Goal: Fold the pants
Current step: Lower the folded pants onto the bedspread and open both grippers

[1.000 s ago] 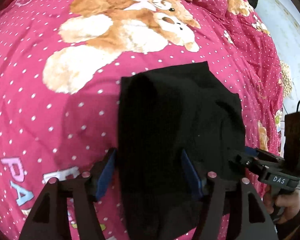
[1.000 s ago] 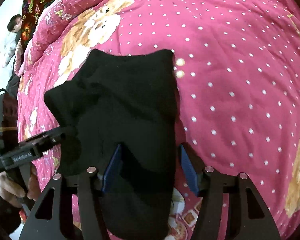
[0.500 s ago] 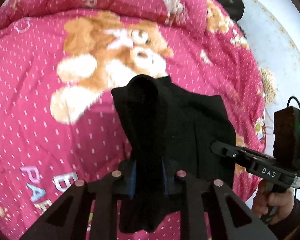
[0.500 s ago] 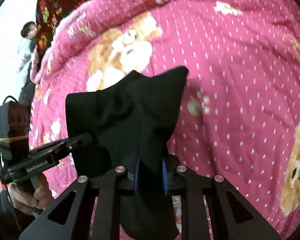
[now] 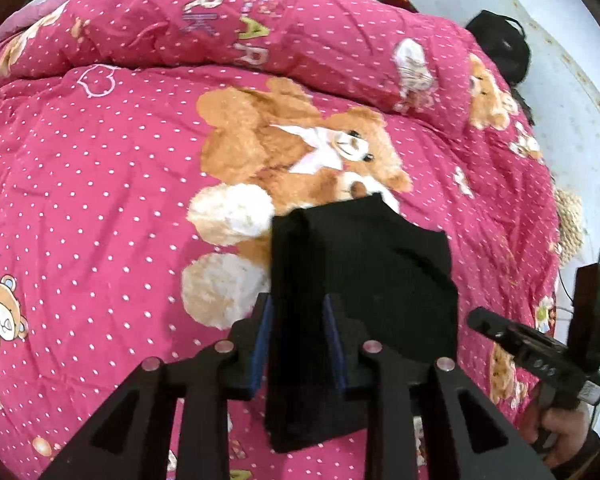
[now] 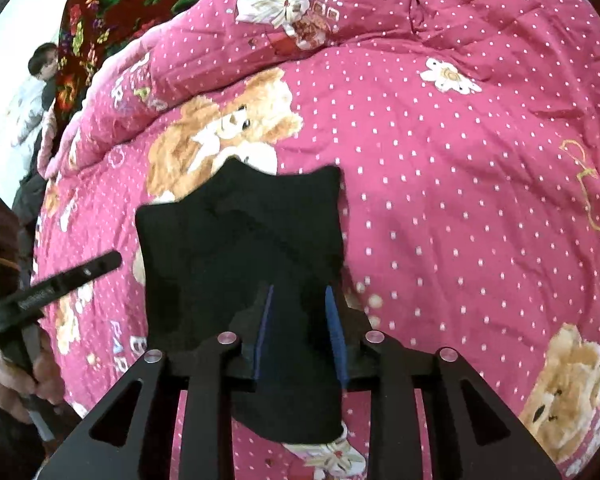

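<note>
Left tongs (image 5: 296, 344) and right tongs (image 6: 300, 332) each clamped on a near edge of the black pants (image 5: 360, 264); jaws had just eased wider a touch, cloth bunched between the pads. Pants hung lifted over the middle of the bed, far hem trailing toward the quilt (image 5: 100, 200). Judgement: keep both hands level and equally spaced, carry the near edge forward, and lay it square on the far hem. Beyond: pink dotted quilt with bear prints, a flowered blanket (image 6: 112, 4) at the far-left corner, pale wall behind.

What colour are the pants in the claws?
Plain black pants, no pattern. They show best in the left wrist view.
</note>
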A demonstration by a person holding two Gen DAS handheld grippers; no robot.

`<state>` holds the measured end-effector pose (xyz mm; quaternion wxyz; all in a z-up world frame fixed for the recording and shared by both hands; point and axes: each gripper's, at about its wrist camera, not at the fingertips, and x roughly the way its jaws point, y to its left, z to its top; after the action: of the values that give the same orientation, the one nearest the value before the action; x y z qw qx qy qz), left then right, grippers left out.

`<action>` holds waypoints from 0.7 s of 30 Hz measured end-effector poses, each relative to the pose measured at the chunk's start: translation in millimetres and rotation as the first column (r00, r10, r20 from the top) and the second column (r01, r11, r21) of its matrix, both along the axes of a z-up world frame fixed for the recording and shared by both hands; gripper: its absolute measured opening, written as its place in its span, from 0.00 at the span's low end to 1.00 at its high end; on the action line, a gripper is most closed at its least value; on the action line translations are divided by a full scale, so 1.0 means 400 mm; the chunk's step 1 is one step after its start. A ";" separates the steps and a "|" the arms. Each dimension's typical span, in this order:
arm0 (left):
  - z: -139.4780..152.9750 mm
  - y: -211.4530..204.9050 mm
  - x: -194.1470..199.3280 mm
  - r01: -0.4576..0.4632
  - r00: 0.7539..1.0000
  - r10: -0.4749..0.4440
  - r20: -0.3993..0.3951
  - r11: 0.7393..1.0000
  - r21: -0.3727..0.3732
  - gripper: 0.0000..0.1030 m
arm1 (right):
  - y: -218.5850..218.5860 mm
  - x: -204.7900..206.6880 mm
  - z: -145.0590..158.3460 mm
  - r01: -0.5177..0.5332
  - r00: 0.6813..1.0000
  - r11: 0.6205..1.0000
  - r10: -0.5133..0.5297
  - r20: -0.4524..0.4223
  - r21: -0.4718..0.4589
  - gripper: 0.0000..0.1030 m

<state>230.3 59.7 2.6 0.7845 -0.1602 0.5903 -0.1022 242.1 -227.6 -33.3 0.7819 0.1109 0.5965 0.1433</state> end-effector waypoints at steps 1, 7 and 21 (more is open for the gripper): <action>0.002 -0.015 -0.007 0.016 1.000 -0.016 0.004 1.000 -0.004 0.28 | 0.000 -0.010 -0.003 -0.005 1.000 1.000 0.005 -0.002 -0.004 0.26; -0.086 -0.109 -0.062 0.132 0.989 -0.130 -0.070 0.991 0.022 0.28 | 0.037 -0.060 -0.069 -0.052 0.998 0.997 0.049 -0.045 -0.065 0.26; -0.016 -0.121 -0.115 0.129 0.992 -0.126 -0.029 0.979 0.155 0.28 | 0.027 -0.135 -0.017 -0.055 0.998 0.996 0.053 -0.030 -0.070 0.31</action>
<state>184.2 11.5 -3.7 0.7810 -0.0610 0.6128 -0.1042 187.9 -217.0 -40.1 0.7727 0.0691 0.6149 0.1414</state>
